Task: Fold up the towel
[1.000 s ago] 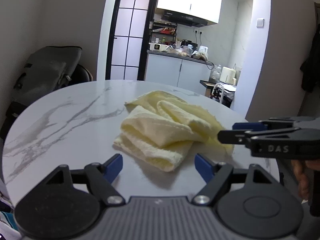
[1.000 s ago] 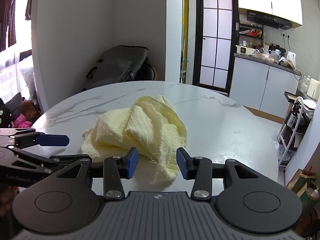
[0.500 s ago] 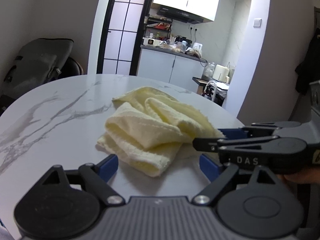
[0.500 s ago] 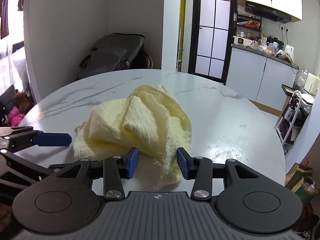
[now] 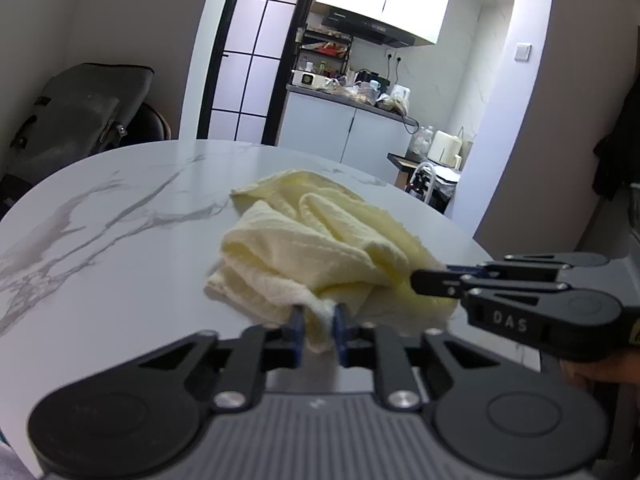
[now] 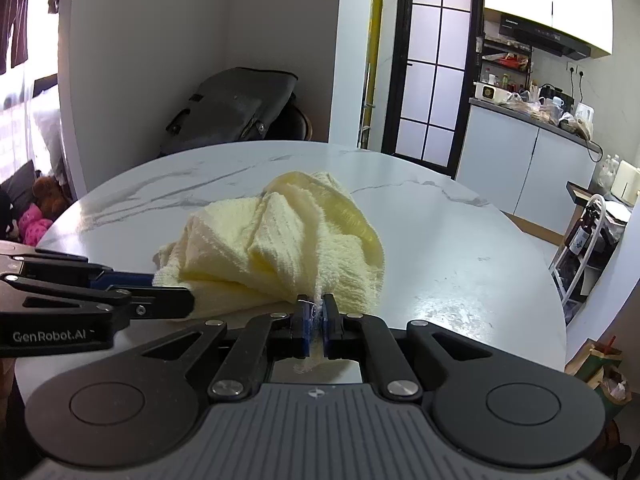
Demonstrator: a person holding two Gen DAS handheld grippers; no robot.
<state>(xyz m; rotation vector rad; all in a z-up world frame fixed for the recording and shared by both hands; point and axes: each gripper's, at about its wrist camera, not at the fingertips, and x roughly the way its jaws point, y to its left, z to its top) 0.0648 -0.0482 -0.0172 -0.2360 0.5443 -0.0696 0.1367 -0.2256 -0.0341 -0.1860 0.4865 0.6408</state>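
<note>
The left gripper (image 5: 319, 330) is closing on the crumpled yellow towel (image 5: 312, 248) (right gripper (image 5: 430, 282) alongside).

We note both grippers stood with jaws apart around the towel's (image 5: 312, 248) near edge a second ago. Now the left gripper (image 5: 319, 330) is closing on a bunched fold of cloth, and the right gripper (image 6: 315, 319) has clamped a thin fold.

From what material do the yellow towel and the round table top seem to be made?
Towel: it looks like soft terry cotton, pale yellow and matte; a looped, ribbed weave and frayed threads show at its edges. The fibre itself cannot be confirmed.
Table top: white with grey veins and a light sheen, so marble or a marble-look slab; which one cannot be told.
</note>
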